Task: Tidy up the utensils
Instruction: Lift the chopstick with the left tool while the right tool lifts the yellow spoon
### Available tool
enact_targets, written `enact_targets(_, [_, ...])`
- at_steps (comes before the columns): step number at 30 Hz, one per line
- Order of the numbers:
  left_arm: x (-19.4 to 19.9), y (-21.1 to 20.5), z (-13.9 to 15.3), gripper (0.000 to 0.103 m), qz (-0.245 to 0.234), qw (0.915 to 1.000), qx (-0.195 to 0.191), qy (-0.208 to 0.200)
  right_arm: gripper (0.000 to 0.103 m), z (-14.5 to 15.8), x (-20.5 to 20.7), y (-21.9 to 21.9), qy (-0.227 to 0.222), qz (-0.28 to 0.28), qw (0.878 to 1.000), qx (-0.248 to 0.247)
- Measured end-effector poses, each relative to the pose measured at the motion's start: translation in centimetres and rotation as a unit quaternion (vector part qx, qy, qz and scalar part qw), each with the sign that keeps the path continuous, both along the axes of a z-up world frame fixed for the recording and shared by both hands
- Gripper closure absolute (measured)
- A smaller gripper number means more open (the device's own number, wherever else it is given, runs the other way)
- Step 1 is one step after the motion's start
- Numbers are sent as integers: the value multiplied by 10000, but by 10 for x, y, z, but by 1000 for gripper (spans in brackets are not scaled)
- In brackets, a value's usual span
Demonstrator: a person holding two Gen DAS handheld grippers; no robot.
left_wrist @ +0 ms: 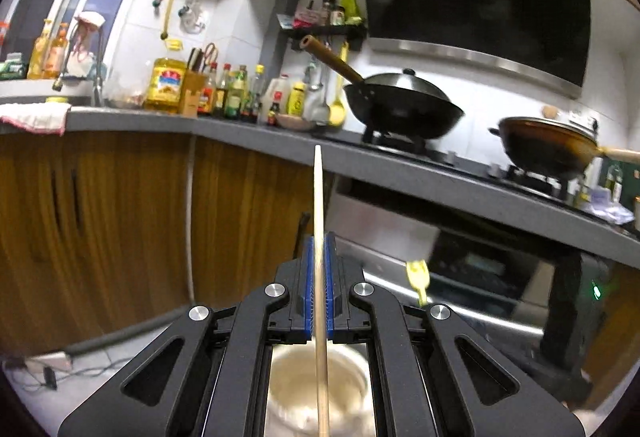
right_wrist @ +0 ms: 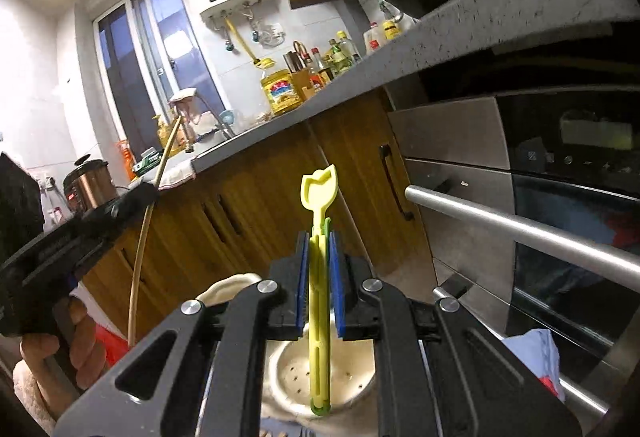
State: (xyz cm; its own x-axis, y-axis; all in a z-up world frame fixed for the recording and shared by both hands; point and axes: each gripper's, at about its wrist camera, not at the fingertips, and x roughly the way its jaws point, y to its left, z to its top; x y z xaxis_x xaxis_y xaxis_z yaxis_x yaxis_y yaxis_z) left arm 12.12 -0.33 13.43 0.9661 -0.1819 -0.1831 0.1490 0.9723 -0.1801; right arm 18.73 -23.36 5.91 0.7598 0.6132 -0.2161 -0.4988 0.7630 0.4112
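My left gripper (left_wrist: 319, 241) is shut on a pale wooden chopstick (left_wrist: 319, 197) held upright, its lower end over a cream utensil holder (left_wrist: 296, 389) below the jaws. My right gripper (right_wrist: 319, 237) is shut on a yellow-green plastic utensil (right_wrist: 319, 193), whose lower end reaches into the cream holder with drain holes (right_wrist: 292, 377). The left gripper (right_wrist: 132, 197) with its chopstick (right_wrist: 140, 257) shows at the left of the right wrist view. The yellow utensil's top (left_wrist: 418, 275) shows blurred in the left wrist view.
A grey countertop (left_wrist: 224, 125) carries oil bottles (left_wrist: 164, 85), a knife block and sauce bottles. A black wok (left_wrist: 400, 105) and a brown pan (left_wrist: 548, 145) sit on the stove. Wooden cabinet doors (left_wrist: 100, 217) and an oven with a steel handle (right_wrist: 520, 229) are close ahead.
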Motion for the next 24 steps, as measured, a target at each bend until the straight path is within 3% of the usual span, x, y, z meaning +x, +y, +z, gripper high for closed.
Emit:
enact_targets(8, [38,-4,-27,98,492,9983,292,-53,93,-15,5,14,-256,-166,9987,-417])
enact_targets(12, [24,1,-35,98,428,9987,271,-110,93,-24,-3,19,-313,-131,9968,-723])
enact_targets(24, [-34,2,-70,98,248,9979,534,269,93,-33,-31,-1,68,36,9968,-801])
